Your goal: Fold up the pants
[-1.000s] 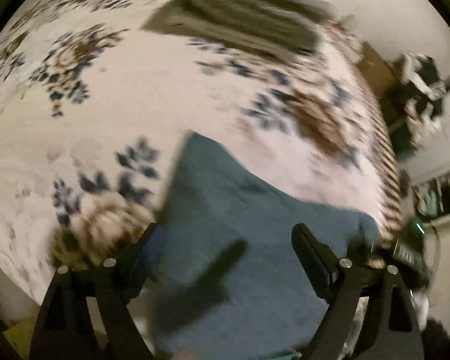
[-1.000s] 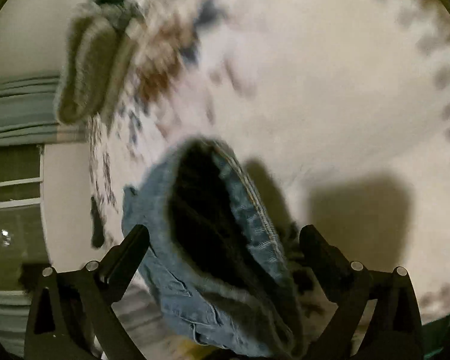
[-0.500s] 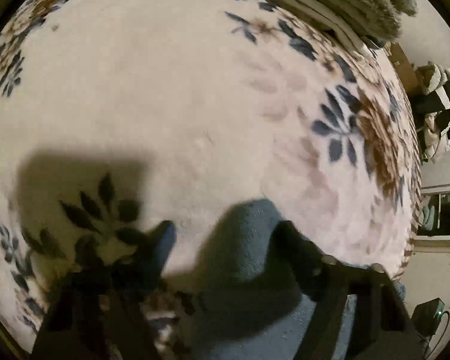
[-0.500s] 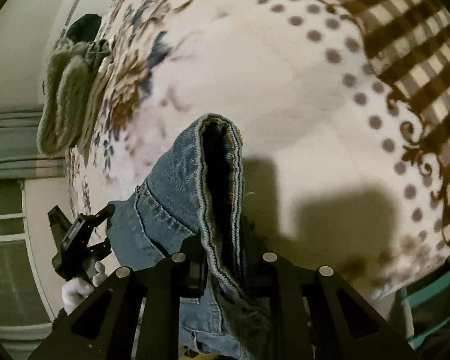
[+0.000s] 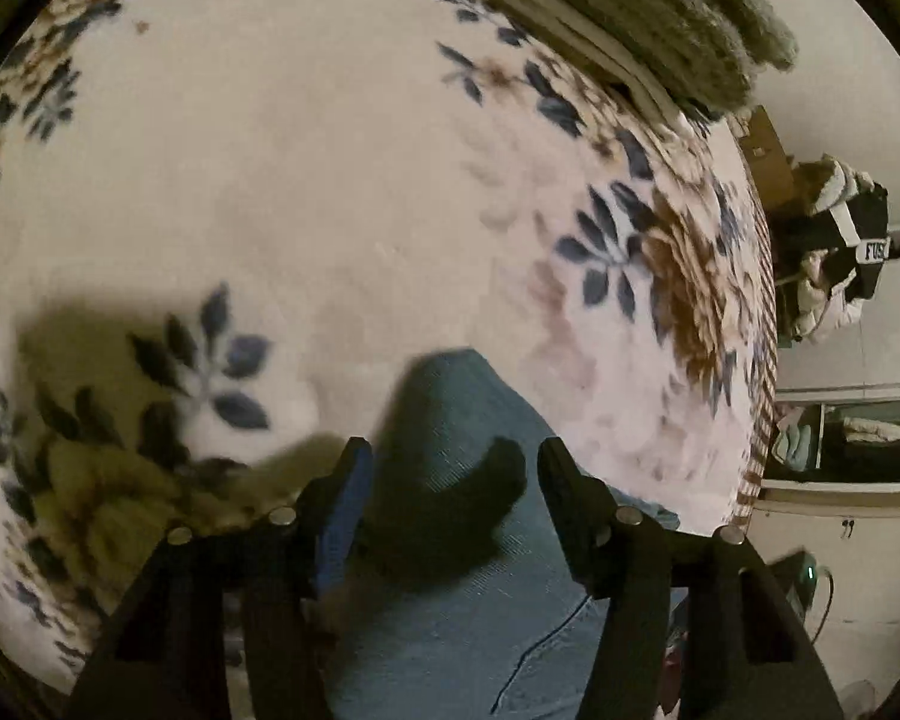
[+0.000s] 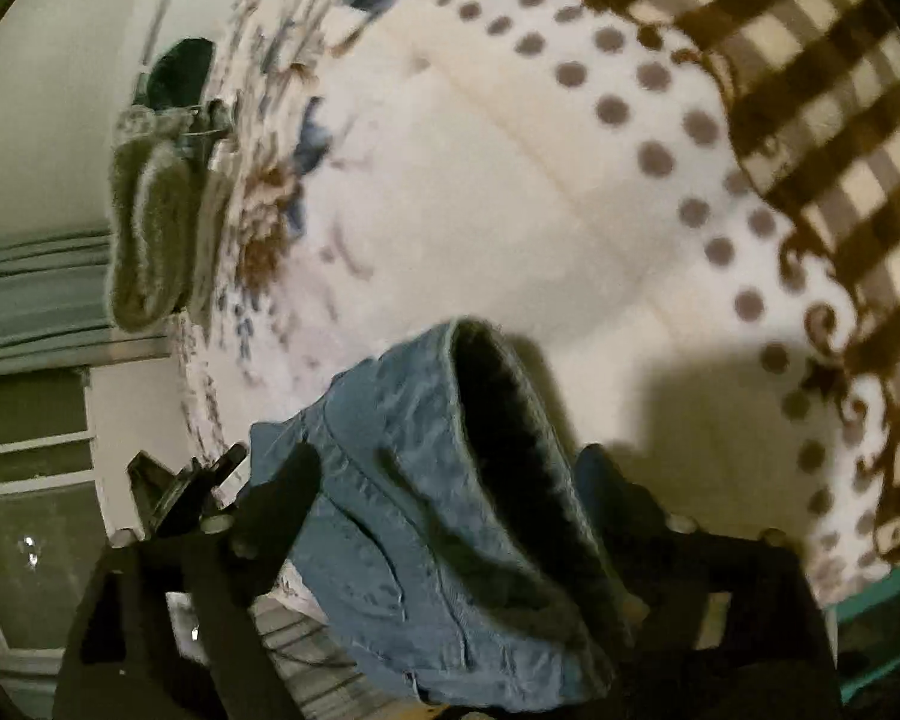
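The pants are blue jeans. In the left wrist view a folded corner of the jeans [image 5: 450, 420] lies on the floral blanket between my left gripper's [image 5: 453, 468] spread fingers, which are open around it. In the right wrist view the waistband end of the jeans [image 6: 426, 450], with its dark opening, sits between my right gripper's [image 6: 444, 480] fingers, which are open and apart from the cloth. The other gripper [image 6: 180, 486] shows at the left of that view.
A cream floral blanket [image 5: 330, 210] covers the bed. Its edge has brown dots and a check border [image 6: 810, 120]. A folded green-grey blanket [image 5: 660, 12] lies at the far side; it also shows in the right wrist view [image 6: 150, 228]. Clutter and shelves [image 5: 840, 252] stand beyond the bed.
My right gripper was shut on the waistband half a second ago and has opened. My left gripper has narrowed around the jeans corner and moved slightly forward.
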